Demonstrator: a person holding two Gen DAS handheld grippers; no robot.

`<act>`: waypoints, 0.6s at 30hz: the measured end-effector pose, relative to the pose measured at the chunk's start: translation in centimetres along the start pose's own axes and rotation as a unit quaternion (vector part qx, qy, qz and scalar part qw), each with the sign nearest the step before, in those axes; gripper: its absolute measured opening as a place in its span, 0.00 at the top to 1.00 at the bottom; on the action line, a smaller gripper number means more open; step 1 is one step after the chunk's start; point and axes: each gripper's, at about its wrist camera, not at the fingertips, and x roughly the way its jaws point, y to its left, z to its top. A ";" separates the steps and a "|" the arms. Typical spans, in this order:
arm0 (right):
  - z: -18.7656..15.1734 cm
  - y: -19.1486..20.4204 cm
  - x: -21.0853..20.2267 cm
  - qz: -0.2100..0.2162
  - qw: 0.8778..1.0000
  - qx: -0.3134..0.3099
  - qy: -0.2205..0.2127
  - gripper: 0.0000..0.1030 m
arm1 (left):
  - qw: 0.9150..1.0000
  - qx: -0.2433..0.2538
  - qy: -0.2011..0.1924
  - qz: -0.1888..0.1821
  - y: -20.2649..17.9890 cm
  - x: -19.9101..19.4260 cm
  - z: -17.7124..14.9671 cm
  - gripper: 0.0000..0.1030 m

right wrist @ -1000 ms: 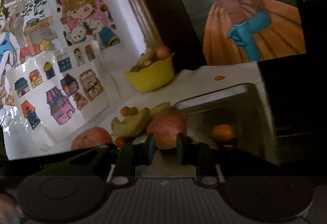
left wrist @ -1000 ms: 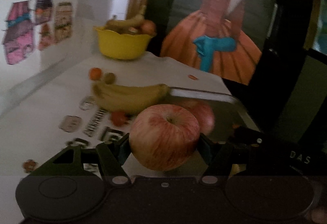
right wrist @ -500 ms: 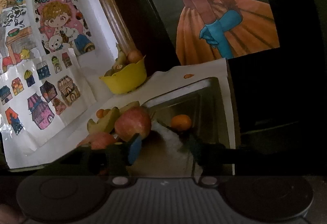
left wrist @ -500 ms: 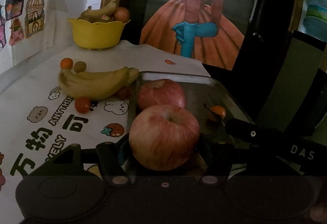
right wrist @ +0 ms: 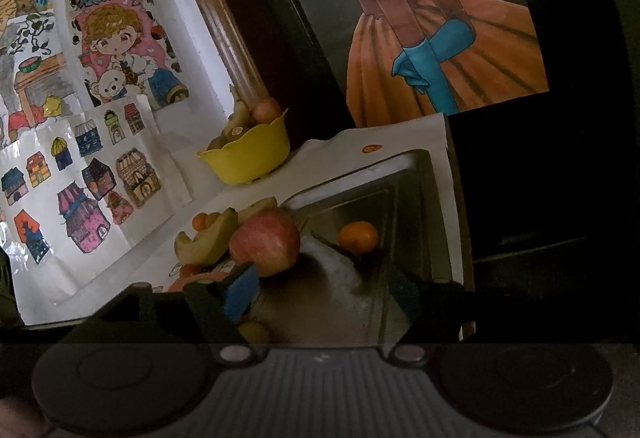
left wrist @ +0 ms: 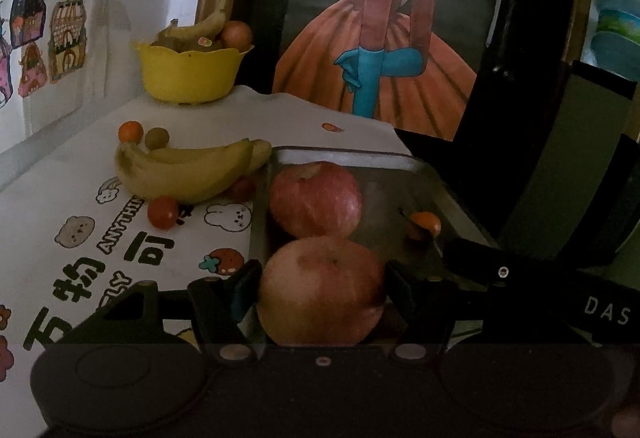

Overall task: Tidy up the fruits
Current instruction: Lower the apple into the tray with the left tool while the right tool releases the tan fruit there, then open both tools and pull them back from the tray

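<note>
Steel tray (left wrist: 404, 158) was the biggest thing on the printed cloth (left wrist: 72, 206) and serves as the landmark here. Off its left edge lay the bananas (left wrist: 180, 174) w/ two cherry tomatoes and, further back, a small orange and a green fruit; behind those, well apart from the tray, the yellow bowl (left wrist: 188, 74) held more fruit. Inside the tray: one apple (left wrist: 316, 198) toward the far-left corner, a small mandarin (left wrist: 426, 224) on the right side.

Left gripper (left wrist: 320, 302) pinched a second apple (left wrist: 322, 290) at the tray's near edge — fingers pressed on its widest sides; whether it already rested on the tray floor couldn't be told. Right gripper (right wrist: 320, 286) hung over the tray's near end, fingers spread, holding nothing.

Judgement: the apple looks firm, fairly heavy, smooth-skinned — likely to slip or bruise if squeezed off-centre, so hold across the equator and set it down before letting go.
</note>
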 end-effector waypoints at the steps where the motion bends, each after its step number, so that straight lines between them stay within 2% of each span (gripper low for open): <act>1: 0.0 0.0 -0.1 -0.001 1.000 0.000 -0.001 0.22 | 1.000 -0.001 -0.002 0.000 0.0 -0.1 0.1 0.29; 9: 0.5 1.0 -1.8 0.005 1.000 -0.009 -0.015 0.11 | 1.000 -0.009 -0.029 0.001 0.5 -2.2 0.6 0.12; 11: 0.6 1.6 -2.4 0.005 1.000 -0.013 -0.020 0.08 | 0.999 -0.013 -0.037 0.007 0.8 -3.0 0.7 0.04; 16: 0.9 2.9 -3.8 0.018 0.999 -0.020 -0.031 0.00 | 0.997 -0.027 -0.065 0.018 2.0 -5.7 0.7 0.01; 18: 0.9 3.5 -4.4 0.026 0.999 -0.022 -0.032 0.00 | 0.997 -0.030 -0.074 0.024 2.5 -6.9 0.7 0.01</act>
